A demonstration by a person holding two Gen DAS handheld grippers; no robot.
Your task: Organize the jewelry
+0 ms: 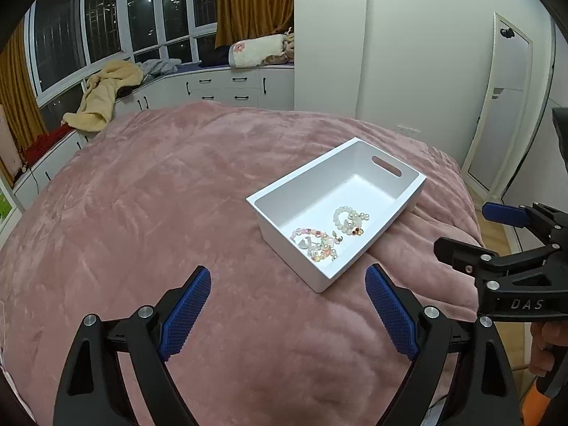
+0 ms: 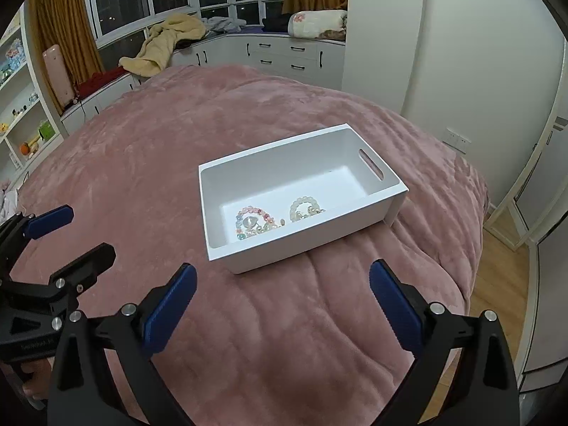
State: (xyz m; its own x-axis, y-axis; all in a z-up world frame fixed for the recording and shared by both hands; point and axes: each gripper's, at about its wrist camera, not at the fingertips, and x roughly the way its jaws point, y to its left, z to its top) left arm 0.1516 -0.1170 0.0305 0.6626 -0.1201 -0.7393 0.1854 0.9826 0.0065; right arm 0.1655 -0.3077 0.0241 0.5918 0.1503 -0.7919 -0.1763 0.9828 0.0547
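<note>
From the left wrist, the left claw hangs spread and empty above the pink bed, with the white storage box just ahead and slightly right; the bead bracelets bunch in its near corner, so a grab could hook two tangled strands together. From the right wrist, the right claw is likewise spread and empty, the box straight ahead toward the bed's right edge, where the soft bedding could let it tip if its wall is nudged.
</note>
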